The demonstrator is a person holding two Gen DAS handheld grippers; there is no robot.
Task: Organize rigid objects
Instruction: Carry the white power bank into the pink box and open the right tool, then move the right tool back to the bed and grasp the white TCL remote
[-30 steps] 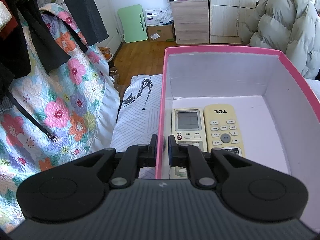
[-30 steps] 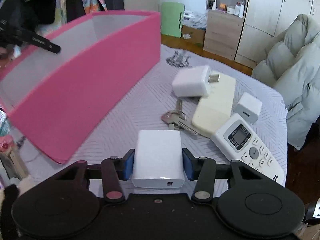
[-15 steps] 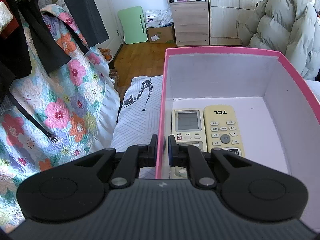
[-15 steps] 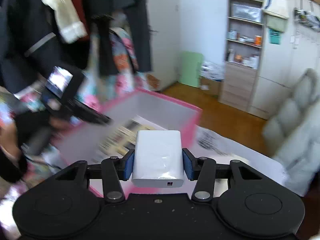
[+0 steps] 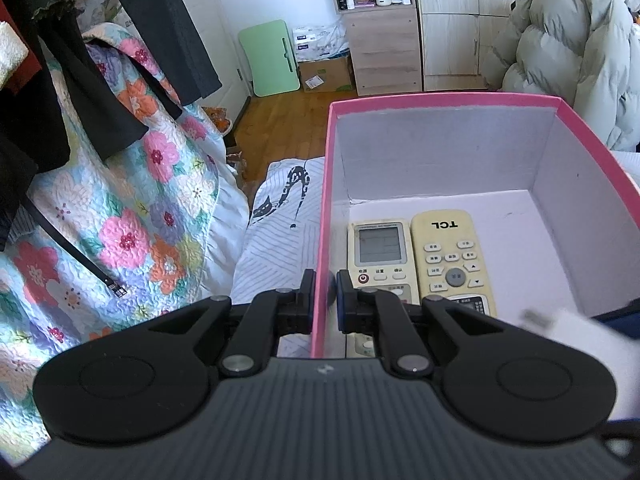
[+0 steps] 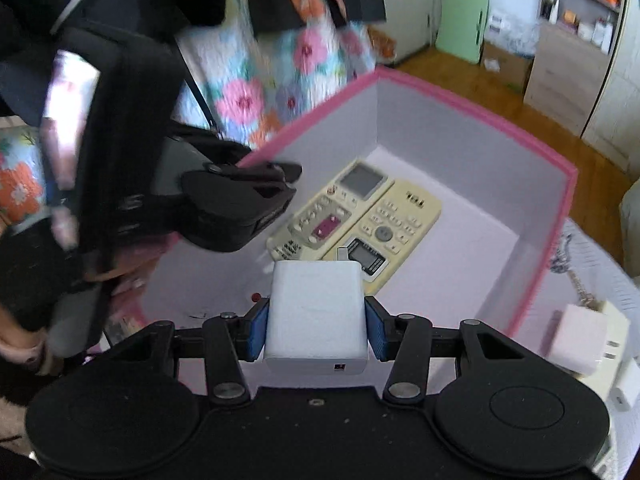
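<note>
A pink box with a white inside holds two cream remotes, one with a screen and a TCL one. My left gripper is shut on the box's left wall. It also shows in the right wrist view, pinching the box rim. My right gripper is shut on a white charger block and holds it above the box's open inside. The charger shows blurred at the lower right of the left wrist view.
Outside the box on the striped bedspread lie another white charger and a cream block. A floral quilt and dark hanging clothes are on the left. A puffy coat and wooden cabinets stand behind.
My right gripper has carried the white charger from over the bedspread to above the inside of the pink box. My left gripper has kept its hold on the box wall.
</note>
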